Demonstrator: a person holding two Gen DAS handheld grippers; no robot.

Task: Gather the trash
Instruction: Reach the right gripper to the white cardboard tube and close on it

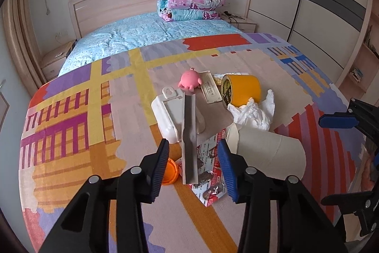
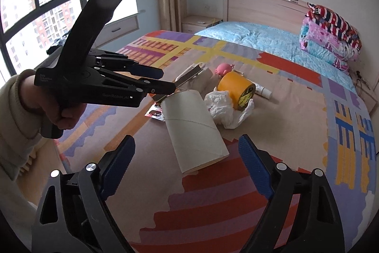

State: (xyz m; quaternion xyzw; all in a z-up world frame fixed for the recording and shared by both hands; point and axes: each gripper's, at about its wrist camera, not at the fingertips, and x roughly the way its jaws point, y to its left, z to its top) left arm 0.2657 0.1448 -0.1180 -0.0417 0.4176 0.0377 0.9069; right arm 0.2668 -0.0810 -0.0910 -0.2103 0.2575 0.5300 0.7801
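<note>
While both grippers are hovering above bed, left gripper is gaping over metal strip; right gripper is gaping around cardboard tube, untouched.

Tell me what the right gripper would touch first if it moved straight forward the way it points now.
Most likely the beige cardboard tube, which lies directly ahead of the right gripper between its open jaws. Behind it comes the crumpled white tissue paper. Depth is uncertain in the fisheye view.
</note>
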